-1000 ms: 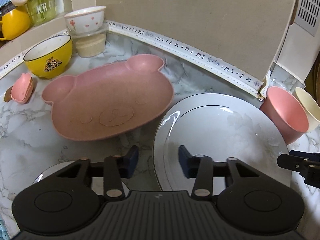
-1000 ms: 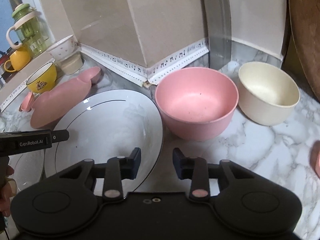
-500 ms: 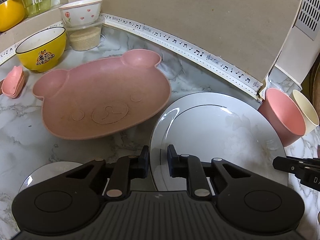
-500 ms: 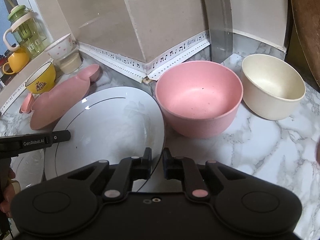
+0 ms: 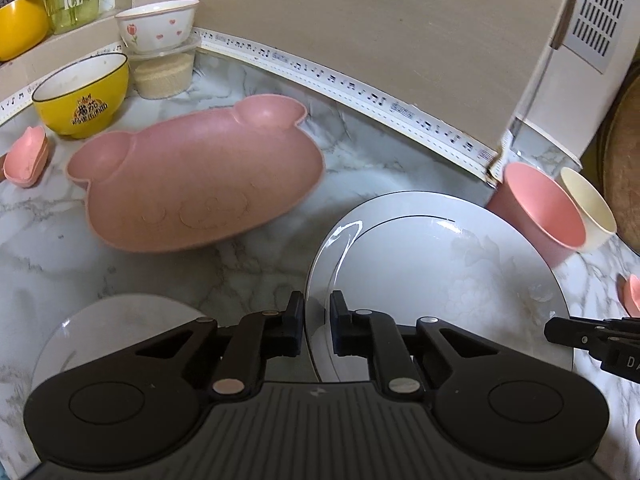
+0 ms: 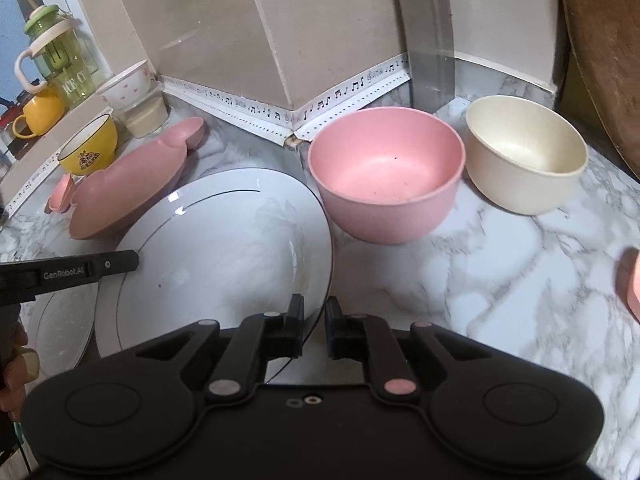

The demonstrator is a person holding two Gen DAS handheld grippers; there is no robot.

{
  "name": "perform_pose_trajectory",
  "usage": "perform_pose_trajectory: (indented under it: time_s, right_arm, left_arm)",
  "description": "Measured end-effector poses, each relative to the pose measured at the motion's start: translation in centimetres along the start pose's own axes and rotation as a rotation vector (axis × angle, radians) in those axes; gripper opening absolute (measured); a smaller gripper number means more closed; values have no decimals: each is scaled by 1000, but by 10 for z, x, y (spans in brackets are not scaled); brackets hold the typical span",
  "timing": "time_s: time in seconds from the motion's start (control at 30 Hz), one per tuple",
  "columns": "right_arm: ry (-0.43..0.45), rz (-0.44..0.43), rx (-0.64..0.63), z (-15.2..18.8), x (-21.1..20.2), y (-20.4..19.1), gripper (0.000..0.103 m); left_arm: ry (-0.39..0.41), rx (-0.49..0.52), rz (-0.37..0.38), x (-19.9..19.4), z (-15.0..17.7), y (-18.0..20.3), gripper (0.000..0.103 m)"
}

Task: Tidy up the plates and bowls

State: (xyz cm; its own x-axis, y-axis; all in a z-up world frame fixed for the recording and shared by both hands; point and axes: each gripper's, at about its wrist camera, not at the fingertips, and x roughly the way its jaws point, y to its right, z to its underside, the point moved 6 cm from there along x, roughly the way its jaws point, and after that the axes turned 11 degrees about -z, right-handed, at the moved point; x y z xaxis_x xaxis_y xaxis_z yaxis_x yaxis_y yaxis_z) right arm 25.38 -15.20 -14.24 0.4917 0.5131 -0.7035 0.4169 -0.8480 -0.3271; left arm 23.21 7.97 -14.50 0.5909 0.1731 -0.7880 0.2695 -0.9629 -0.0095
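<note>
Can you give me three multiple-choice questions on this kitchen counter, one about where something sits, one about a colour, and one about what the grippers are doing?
1. Where does the cream bowl stand?
A. inside the pink bowl
B. beside the pink bowl, on the marble counter
C. on the bear-shaped plate

2. What colour is the bear-shaped plate?
A. pink
B. yellow
C. white

3. What holds the large white plate?
A. the left gripper only
B. neither gripper
C. the left gripper and the right gripper, each shut on its rim

Answers: B, the two bowls stand side by side on the marble; A, the bear plate is pink all over; C, each wrist view shows the plate's edge pinched between the fingers.
</note>
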Motion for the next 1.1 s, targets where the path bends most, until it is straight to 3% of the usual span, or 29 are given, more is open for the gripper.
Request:
perform_pose_trajectory:
  time_s: [0.73, 1.1]
  right_arm:
    - [19, 33, 87, 54, -87, 55, 8]
    - [30, 75, 138, 80, -119, 91, 8]
  left_arm:
    - [-43, 103, 169, -45, 57, 75, 12]
    - [-35, 211, 207, -61, 74, 124, 12]
